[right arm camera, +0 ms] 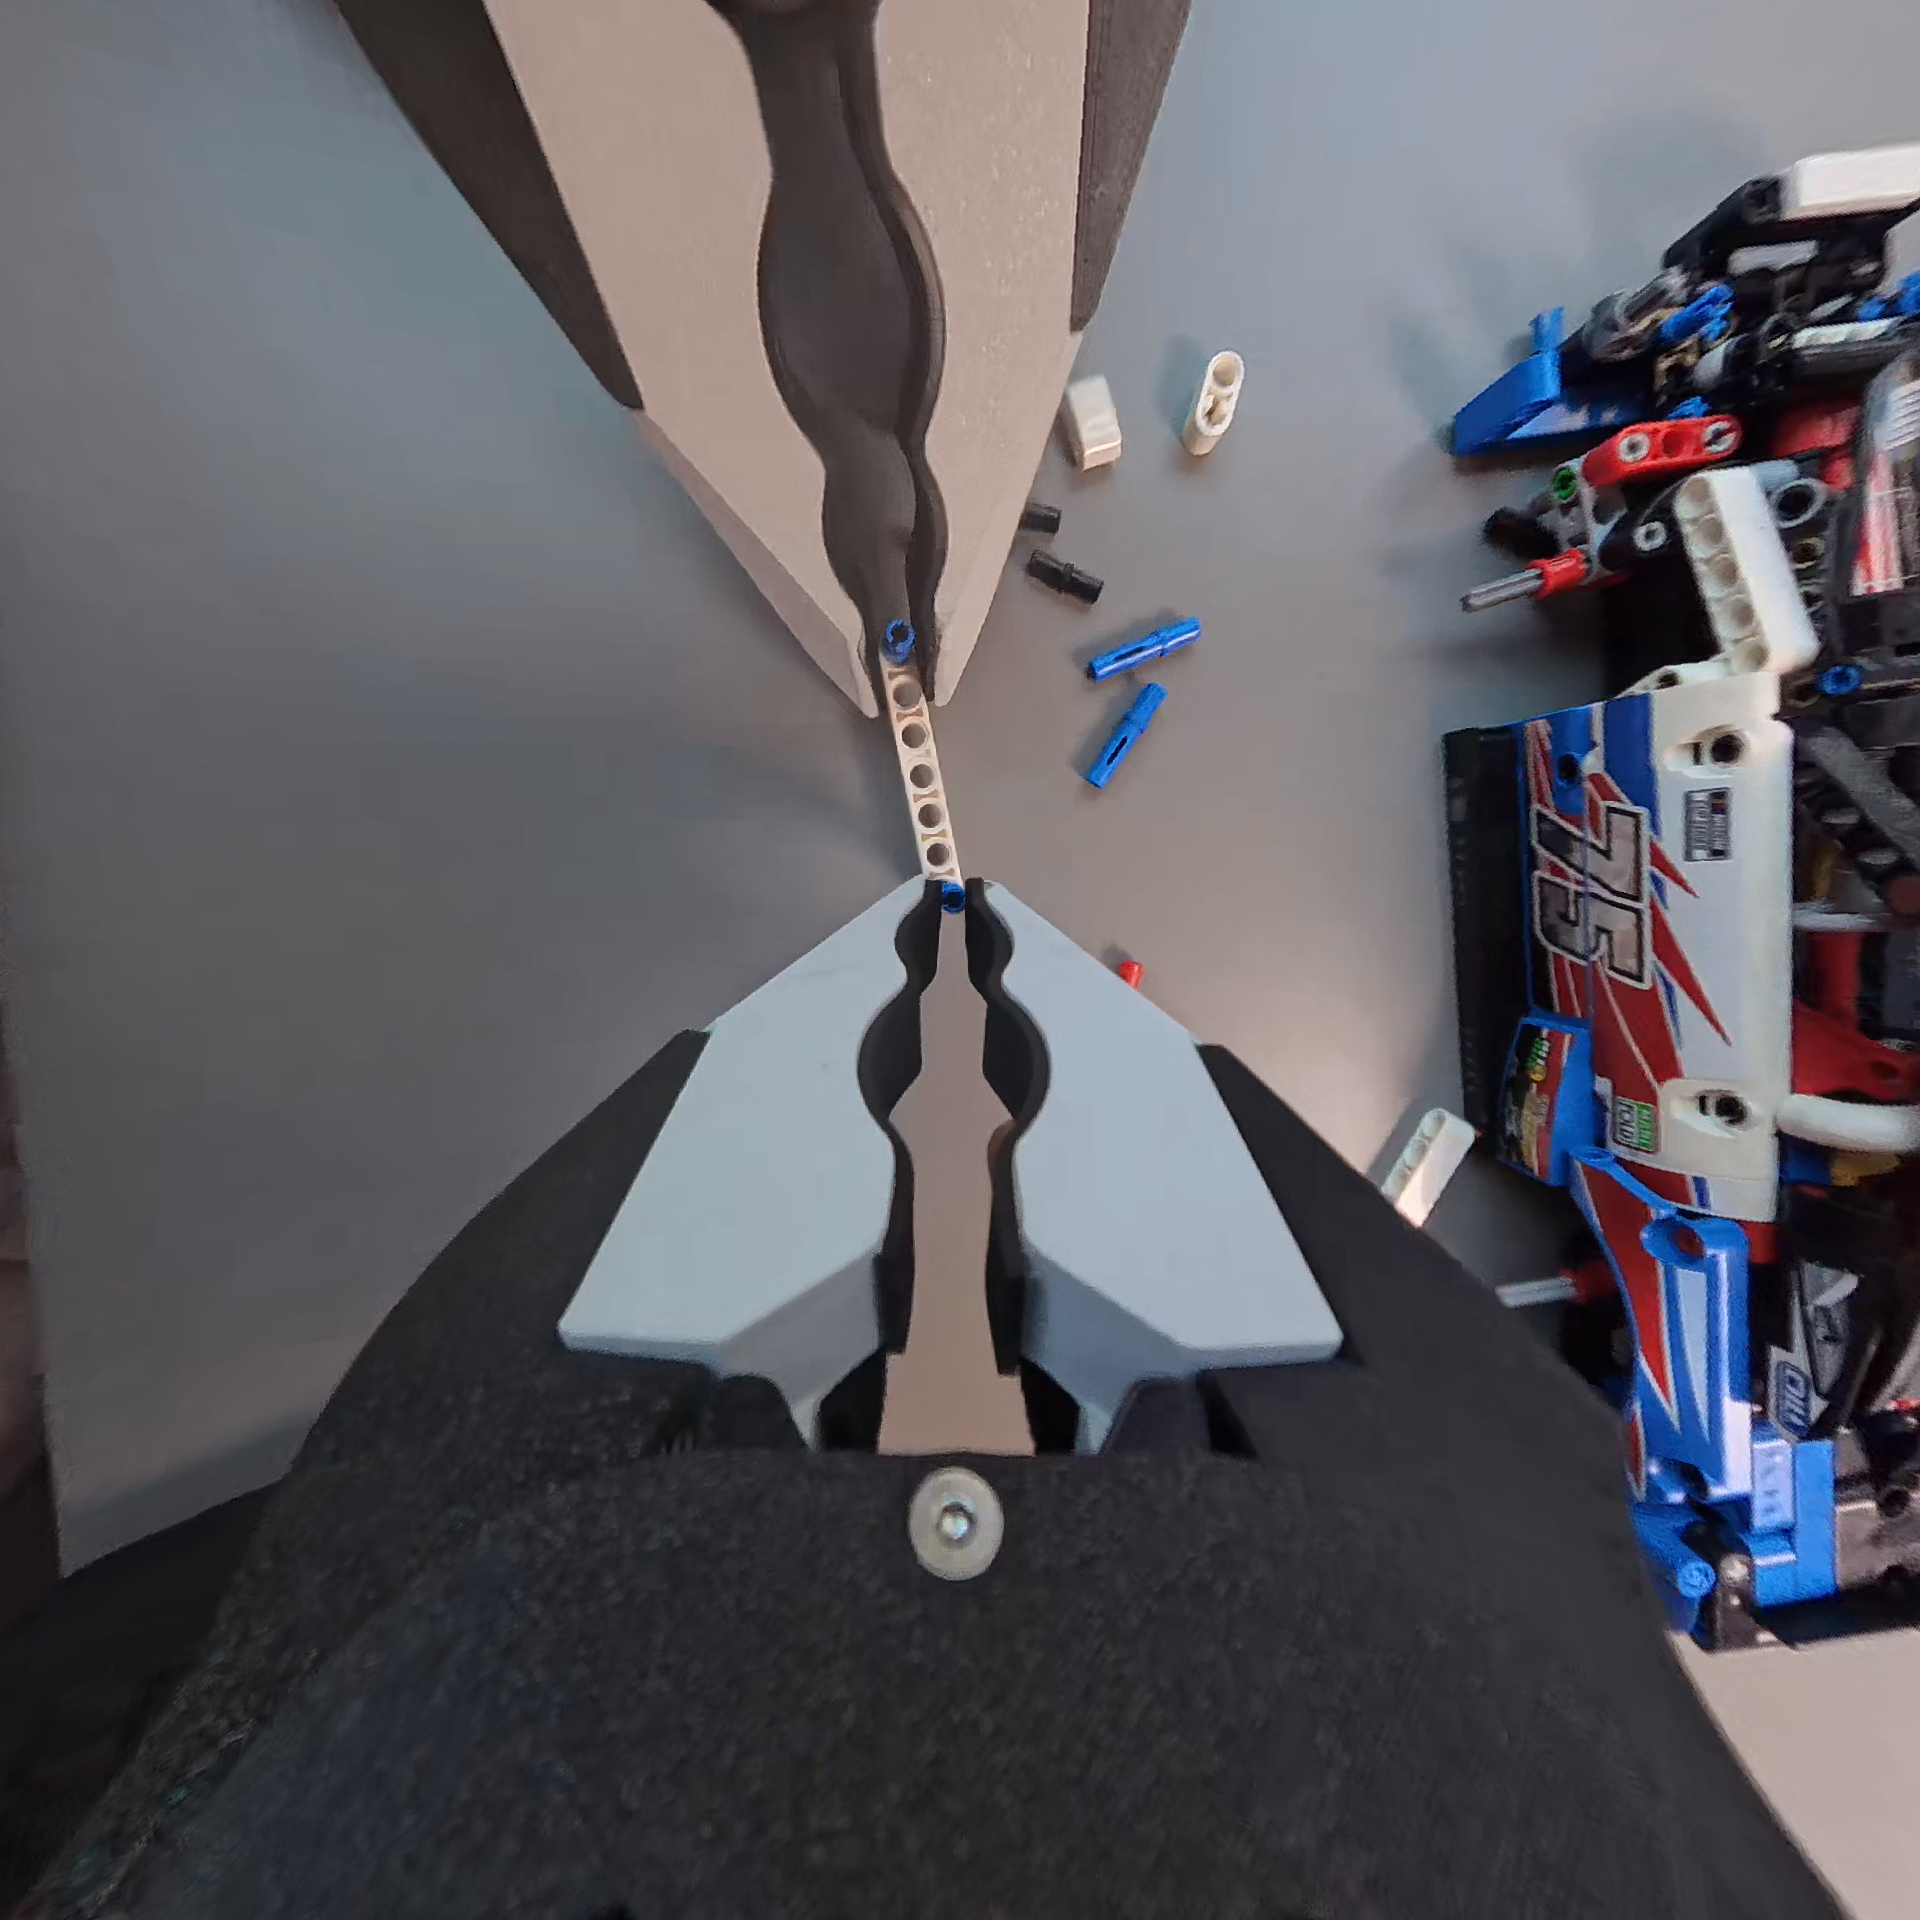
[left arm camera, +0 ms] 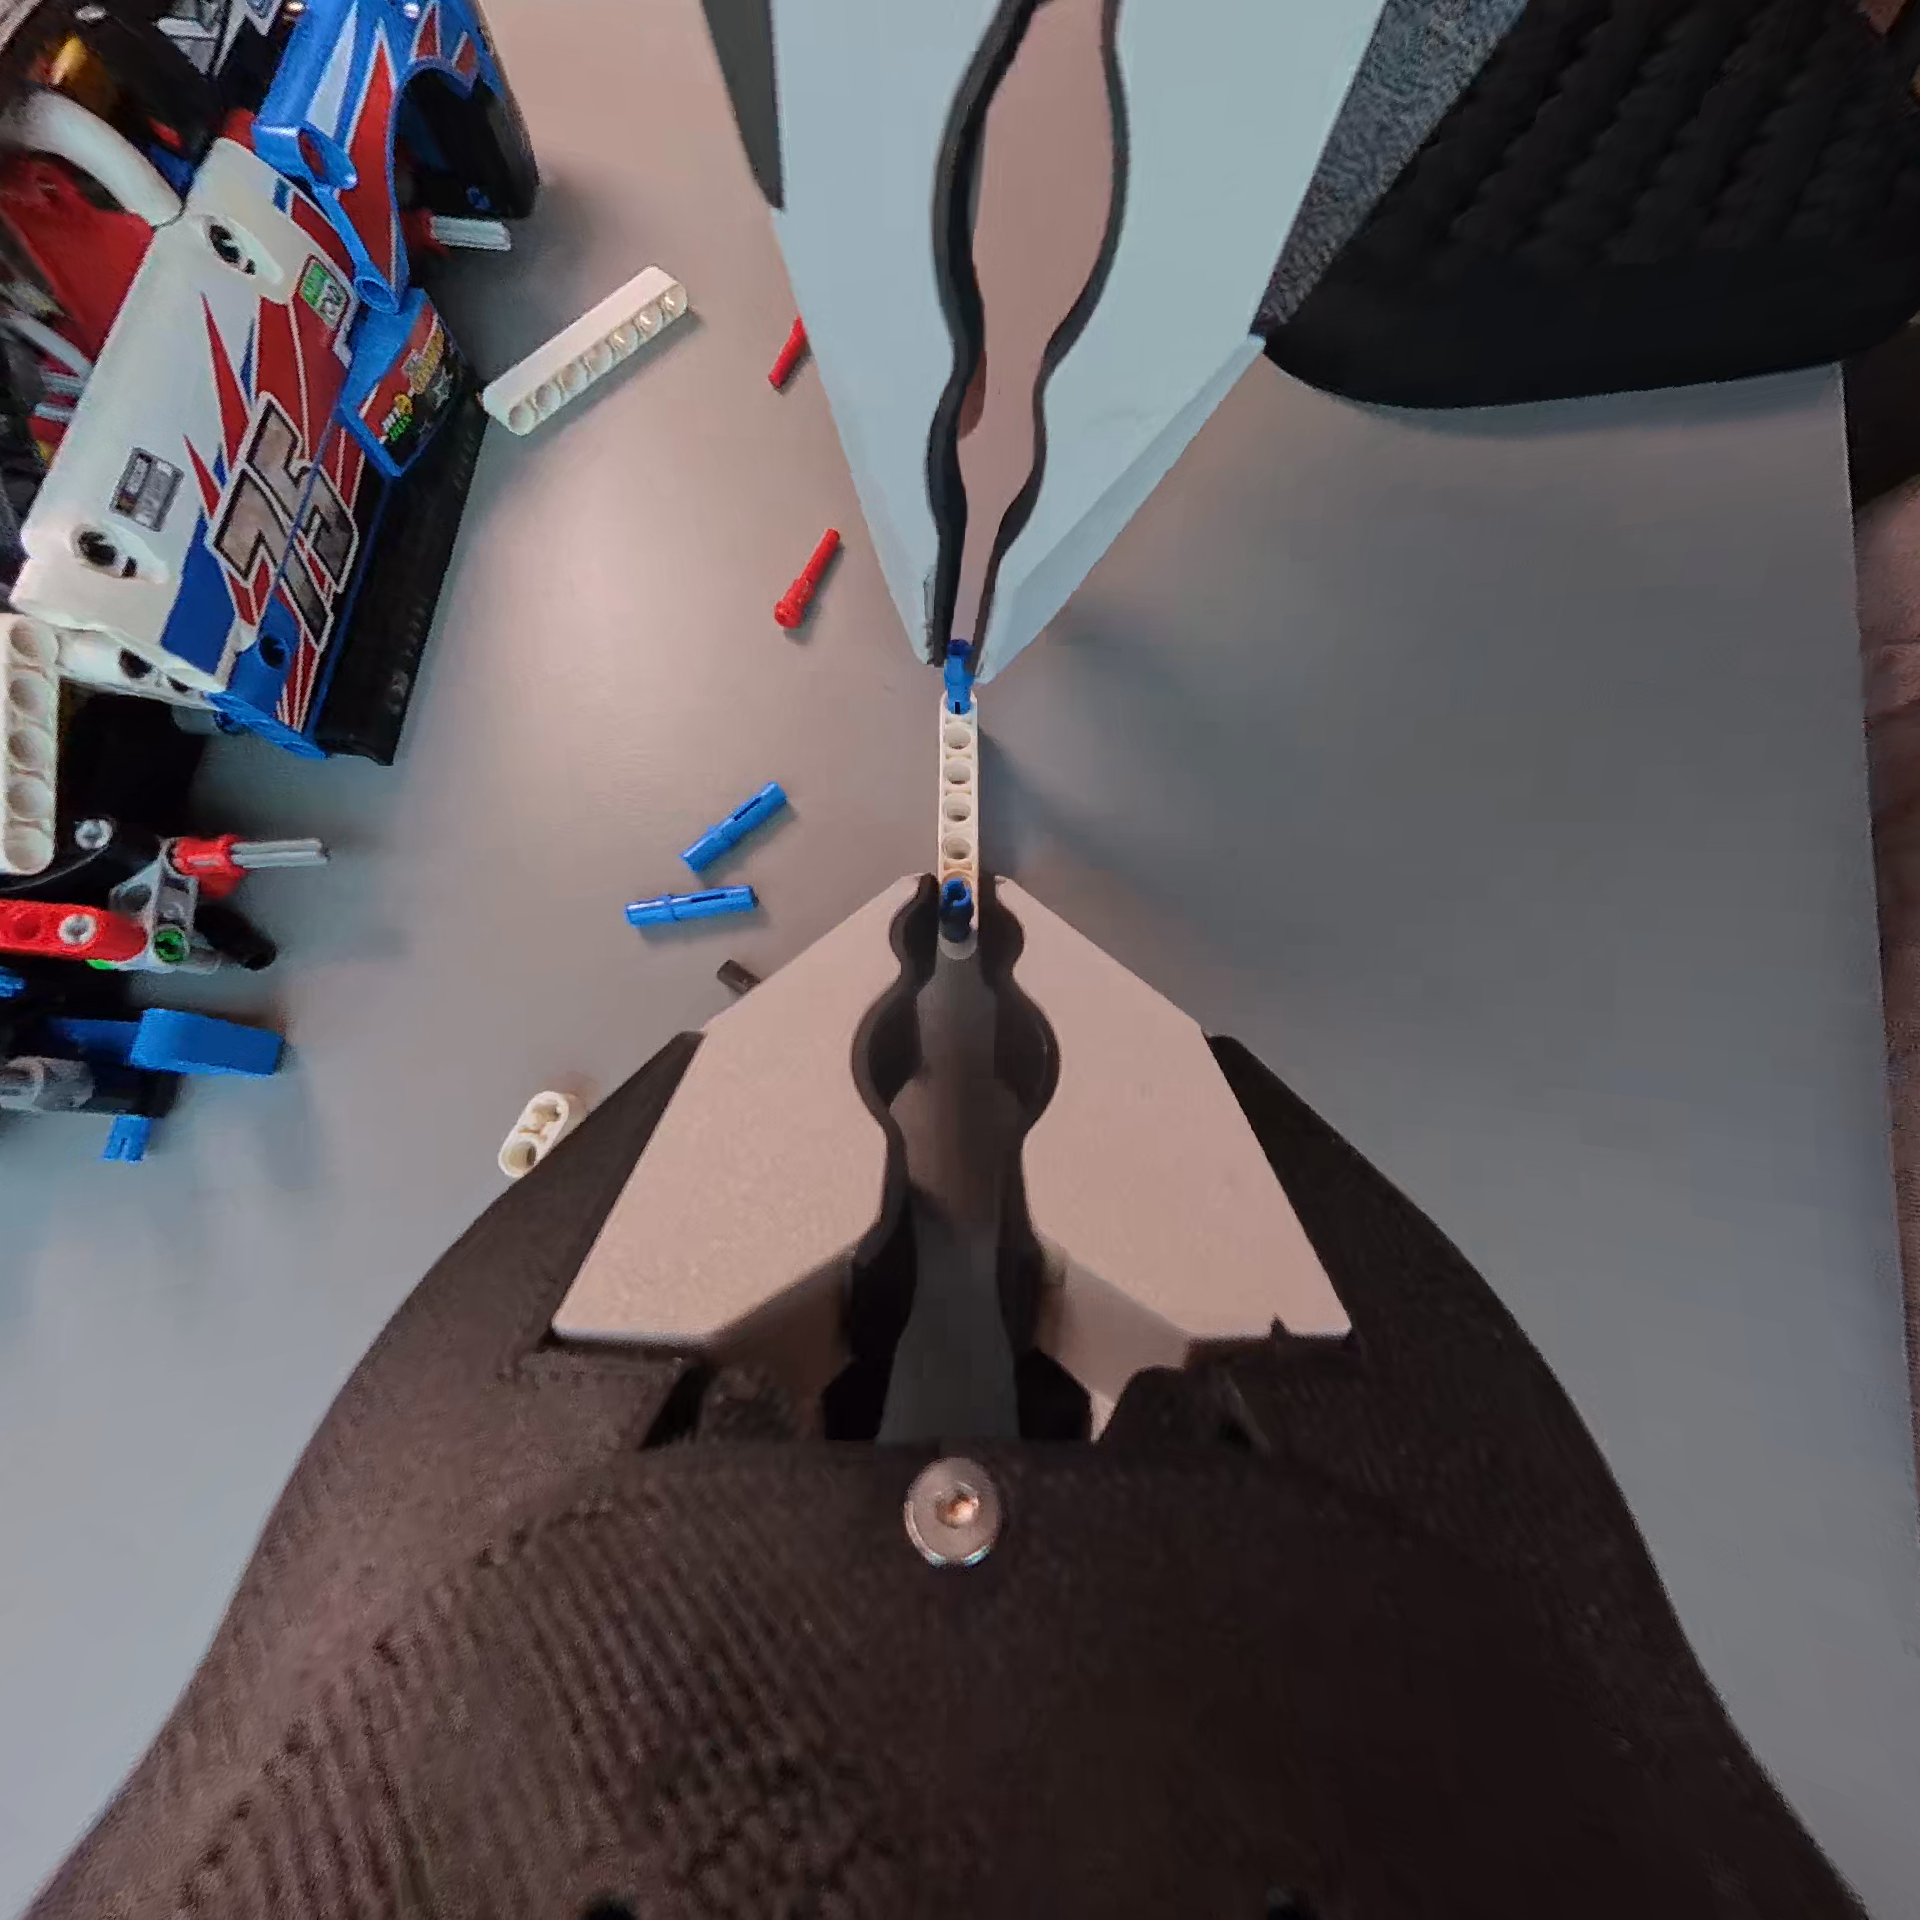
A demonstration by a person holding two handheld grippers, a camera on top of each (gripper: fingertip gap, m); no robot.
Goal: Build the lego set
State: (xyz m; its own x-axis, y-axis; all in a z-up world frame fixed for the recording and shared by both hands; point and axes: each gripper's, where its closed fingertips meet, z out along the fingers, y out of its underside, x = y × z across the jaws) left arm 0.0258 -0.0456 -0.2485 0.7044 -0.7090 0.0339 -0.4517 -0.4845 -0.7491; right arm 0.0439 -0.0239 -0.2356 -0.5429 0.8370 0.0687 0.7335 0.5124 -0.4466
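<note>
Your left gripper (left arm camera: 957, 902), with its tan fingers, is clenched on one end of a slim white plastic beam with a row of round holes (left arm camera: 957, 795), where a short blue pin (left arm camera: 956, 902) sits in the end hole. Your right gripper (right arm camera: 952, 896), with pale grey-blue fingers, is pinched onto a second blue pin (right arm camera: 950, 896) at the beam's opposite end, so the two grippers meet tip to tip with the beam spanning the gap above the grey table (left arm camera: 1455, 831). Just to the left in the left wrist view lie two loose blue pins (left arm camera: 734, 826), and farther off two red pins (left arm camera: 806, 579) and a longer white holed beam (left arm camera: 585, 364). A small white two-hole connector (left arm camera: 535, 1130) rests near the left gripper's body. At the far left stands the partly built racing car with white, blue and red panels (left arm camera: 239, 457).
</note>
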